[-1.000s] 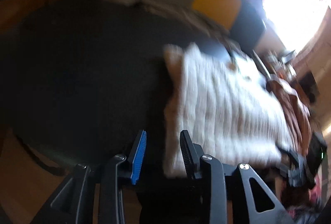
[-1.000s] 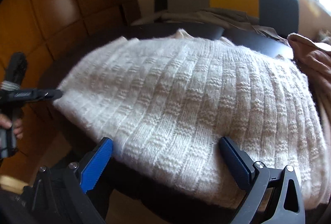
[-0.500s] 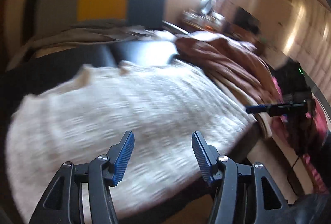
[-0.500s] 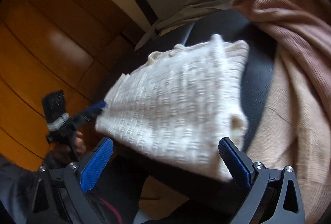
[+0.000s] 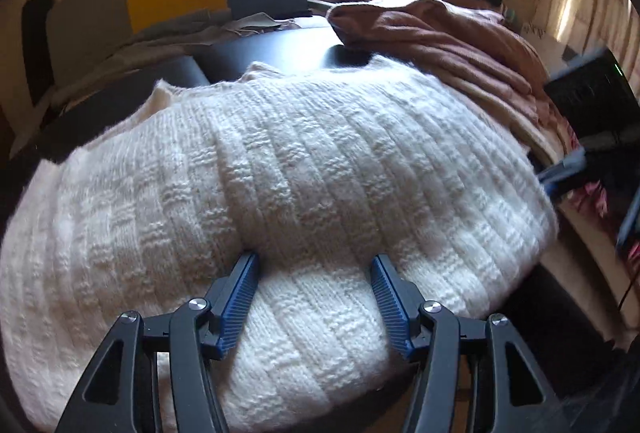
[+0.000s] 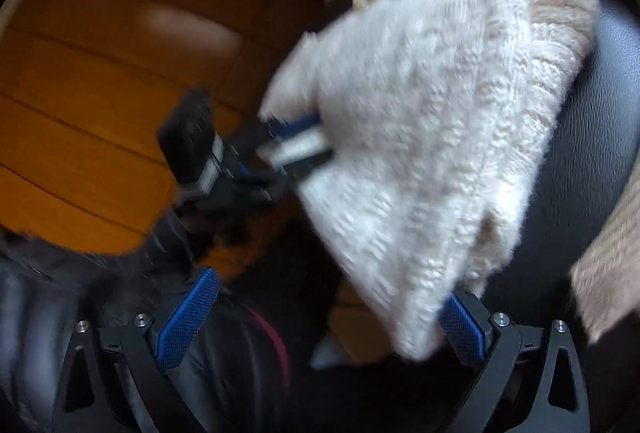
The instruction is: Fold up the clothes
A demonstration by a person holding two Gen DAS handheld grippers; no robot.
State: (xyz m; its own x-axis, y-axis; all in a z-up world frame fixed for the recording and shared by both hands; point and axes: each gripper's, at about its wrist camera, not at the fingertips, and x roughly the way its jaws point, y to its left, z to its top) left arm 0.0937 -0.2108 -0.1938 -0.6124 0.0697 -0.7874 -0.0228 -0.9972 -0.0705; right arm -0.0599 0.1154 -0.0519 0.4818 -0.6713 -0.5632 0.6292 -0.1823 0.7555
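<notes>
Cream knit sweater folded on black leather seat — rust-brown garment at 2 o'clock | left gripper half-spread, blue pads pressed into knit's near edge, a fold bulging between them | right gripper wide apart — right pad touching sweater's hanging corner, nothing clamped.

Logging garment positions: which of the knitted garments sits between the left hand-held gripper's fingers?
The white chunky-knit sweater, bulging between the left hand-held gripper fingers. The reddish-brown garment lies farther back, untouched.
</notes>
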